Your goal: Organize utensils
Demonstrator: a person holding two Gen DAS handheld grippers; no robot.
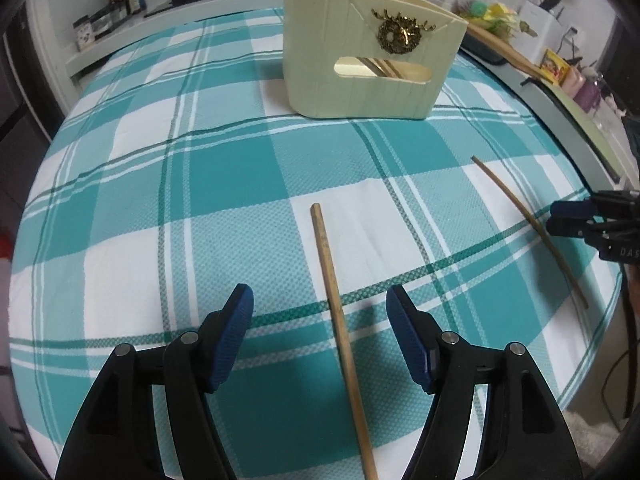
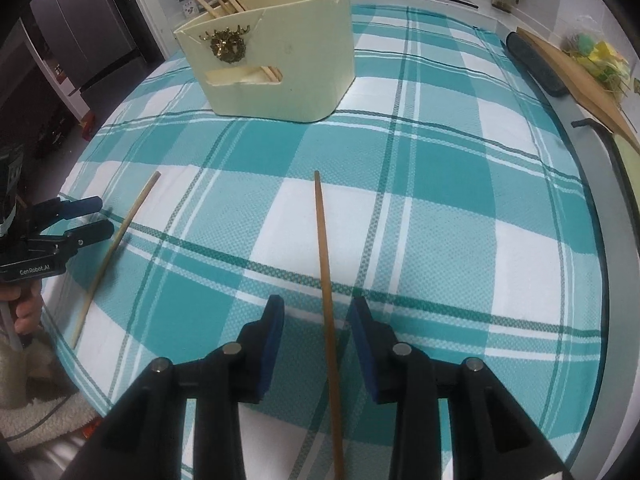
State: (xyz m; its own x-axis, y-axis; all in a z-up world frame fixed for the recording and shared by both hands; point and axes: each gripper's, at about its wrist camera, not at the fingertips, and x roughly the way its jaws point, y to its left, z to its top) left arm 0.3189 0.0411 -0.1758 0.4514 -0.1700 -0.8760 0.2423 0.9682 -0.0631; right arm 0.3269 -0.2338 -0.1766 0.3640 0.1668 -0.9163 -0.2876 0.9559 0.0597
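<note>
Checked tablecloth (image 1: 224,184) under your tongs; both pairs spread, a chopstick (image 1: 340,320) between each; cream holder (image 1: 368,60) stands beyond.

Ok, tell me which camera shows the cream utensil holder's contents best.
Right wrist view: the cream utensil holder shows its open top with chopsticks inside. The left wrist view shows mainly its front wall, sticks glimpsed through the slot.

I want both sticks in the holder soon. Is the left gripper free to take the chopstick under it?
Probably yes. The left gripper is open, with the chopstick lying between its fingers on the cloth. Nothing covers it, and the right gripper is off to the side.
</note>
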